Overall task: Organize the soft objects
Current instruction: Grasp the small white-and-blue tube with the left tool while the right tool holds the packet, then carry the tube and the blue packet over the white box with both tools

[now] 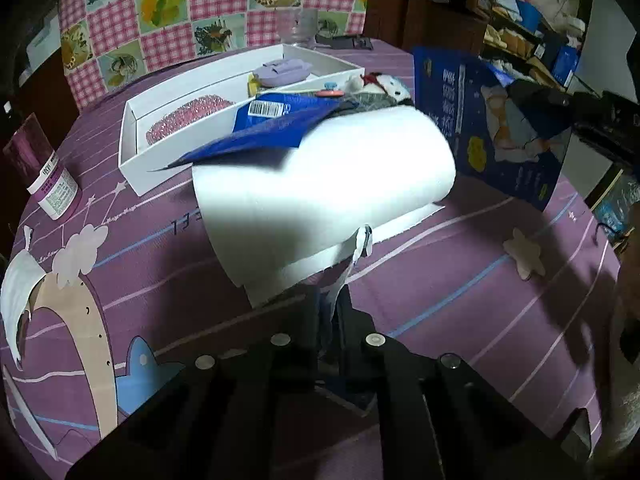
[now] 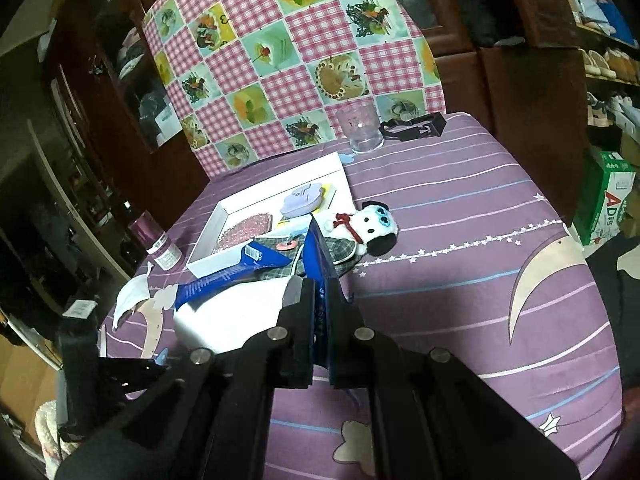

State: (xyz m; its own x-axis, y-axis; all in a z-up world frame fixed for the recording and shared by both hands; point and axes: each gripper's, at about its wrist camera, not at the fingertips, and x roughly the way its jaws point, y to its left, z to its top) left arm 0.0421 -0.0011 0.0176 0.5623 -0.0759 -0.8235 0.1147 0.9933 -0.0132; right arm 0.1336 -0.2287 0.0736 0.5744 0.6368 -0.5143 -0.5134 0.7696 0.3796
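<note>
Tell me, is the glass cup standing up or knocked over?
Standing up. The glass cup rests on its base with its open mouth upward.

This is a lived-in home. Straight ahead of the right-hand tool, a table is spread with a purple striped cloth printed with moons, stars and clouds [image 2: 460, 208], and at its far edge stands a chair draped in a pink gingham patchwork cover with fruit and flower squares [image 2: 296, 52]. Dark wooden cabinets crammed with household clutter [image 2: 112, 80] rise beyond on the left, and open shelves holding rows of shoes [image 2: 608, 64] stand far right.
</note>
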